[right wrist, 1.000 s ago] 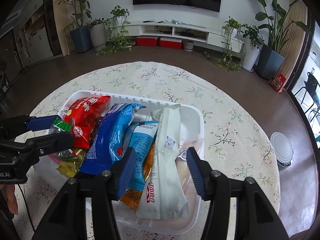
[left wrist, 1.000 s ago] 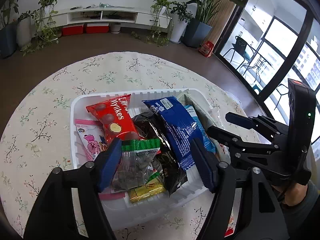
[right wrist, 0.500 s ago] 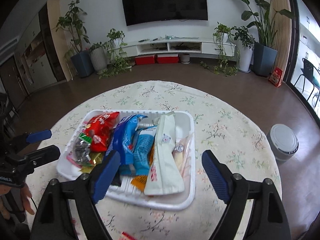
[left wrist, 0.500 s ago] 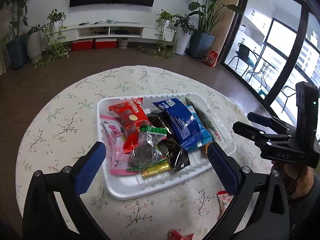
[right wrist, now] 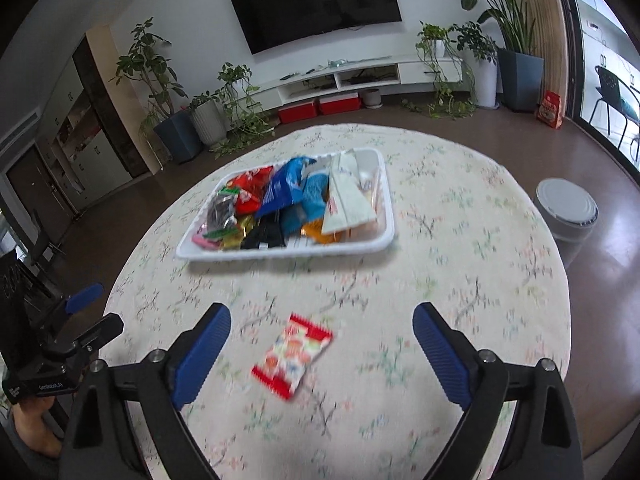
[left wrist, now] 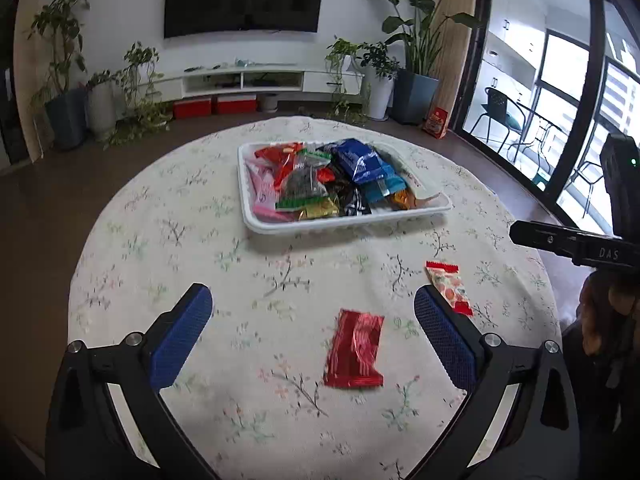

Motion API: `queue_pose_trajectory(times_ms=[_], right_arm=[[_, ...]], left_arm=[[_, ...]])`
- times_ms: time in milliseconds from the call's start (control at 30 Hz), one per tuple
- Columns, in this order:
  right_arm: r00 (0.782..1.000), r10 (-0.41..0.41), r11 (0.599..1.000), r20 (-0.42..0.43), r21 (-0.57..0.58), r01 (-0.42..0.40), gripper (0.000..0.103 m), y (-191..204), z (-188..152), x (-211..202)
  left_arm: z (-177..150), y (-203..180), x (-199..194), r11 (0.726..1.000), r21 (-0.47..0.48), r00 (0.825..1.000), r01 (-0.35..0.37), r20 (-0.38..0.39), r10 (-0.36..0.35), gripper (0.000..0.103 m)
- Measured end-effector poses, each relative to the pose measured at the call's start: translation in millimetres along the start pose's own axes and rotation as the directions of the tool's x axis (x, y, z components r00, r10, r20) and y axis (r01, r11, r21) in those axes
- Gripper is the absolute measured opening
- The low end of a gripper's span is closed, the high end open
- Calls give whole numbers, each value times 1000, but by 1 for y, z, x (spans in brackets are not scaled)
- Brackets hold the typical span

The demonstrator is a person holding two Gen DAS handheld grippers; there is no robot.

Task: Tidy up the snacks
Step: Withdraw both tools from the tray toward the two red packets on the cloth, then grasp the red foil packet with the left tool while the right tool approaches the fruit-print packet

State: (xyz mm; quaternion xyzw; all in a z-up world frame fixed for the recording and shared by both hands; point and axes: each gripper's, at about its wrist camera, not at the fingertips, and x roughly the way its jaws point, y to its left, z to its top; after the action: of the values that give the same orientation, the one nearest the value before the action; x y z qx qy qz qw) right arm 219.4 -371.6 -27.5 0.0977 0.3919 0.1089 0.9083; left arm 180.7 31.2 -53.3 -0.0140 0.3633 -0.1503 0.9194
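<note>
1. Fingers of the left gripper point(left wrist: 312, 320) stand wide apart with nothing between the pads; those of the right gripper point(right wrist: 322, 344) have just been opening and are likewise wide and empty.
2. White tray point(left wrist: 344, 222), far side of the round table point(left wrist: 160, 240), already piled with snack packets.
3. Red foil packet point(left wrist: 354, 350), loose on the cloth, ahead of the left gripper and nearer its right-hand finger.
4. Red-and-white candy packet point(right wrist: 292, 354), loose on the cloth, ahead of the right gripper between its fingers; well apart from the tray.
5. Risk, as judged: both packets lie flat, so a pinch may slide over the foil or catch the cloth instead.
6. Risk, as judged: the tray is crowded, so an added packet could slip over its low rim.
</note>
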Motion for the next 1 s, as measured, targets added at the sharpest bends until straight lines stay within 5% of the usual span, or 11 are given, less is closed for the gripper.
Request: queue_pose_trajectory(times_ms=[167, 533, 1000], right_arm=[[998, -5, 998, -62, 58, 9, 95, 1, -33, -3], [994, 7, 999, -106, 39, -2, 94, 15, -63, -4], [990, -14, 999, -143, 30, 19, 93, 13, -64, 9]], left_arm=[[-23, 5, 4, 995, -99, 996, 17, -88, -25, 103], [-7, -17, 41, 996, 78, 966, 51, -258, -30, 100], [-6, -30, 101, 975, 190, 906, 111, -423, -21, 53]])
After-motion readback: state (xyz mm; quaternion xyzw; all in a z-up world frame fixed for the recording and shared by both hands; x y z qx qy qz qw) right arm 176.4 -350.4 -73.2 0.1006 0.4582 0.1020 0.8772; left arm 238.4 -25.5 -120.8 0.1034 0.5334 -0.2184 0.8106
